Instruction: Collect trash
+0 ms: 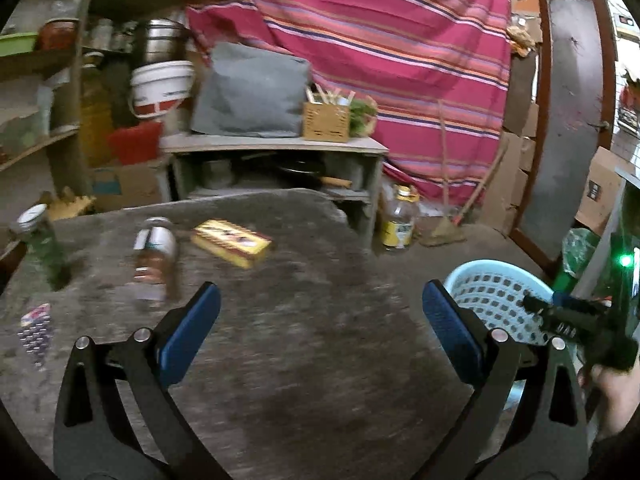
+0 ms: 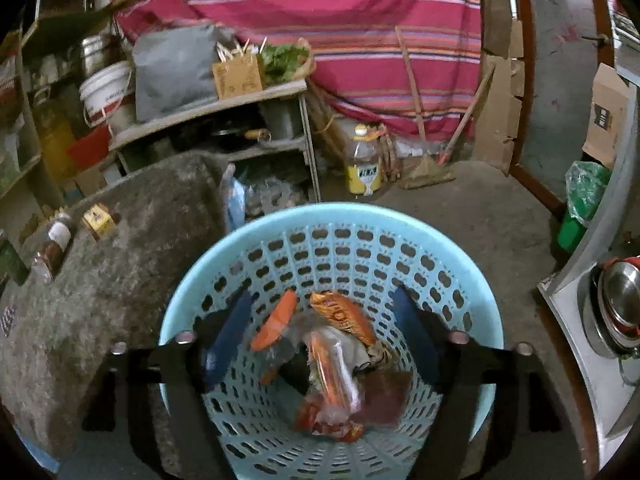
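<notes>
The grey worktop is still carrying a yellow carton, a lying bottle, a green bottle and a wrapper. The blue basket is already holding wrappers. Both the left tongs and right tongs are gaping, released, grasping nothing.

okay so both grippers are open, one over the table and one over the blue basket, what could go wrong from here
1. The right gripper hangs open inside the basket rim; pulling out sideways could tip the basket.
2. The lying bottle is round and may roll when the left gripper closes on it.
3. The upright green bottle stands near the table edge; a sweeping reach might knock it off.
</notes>
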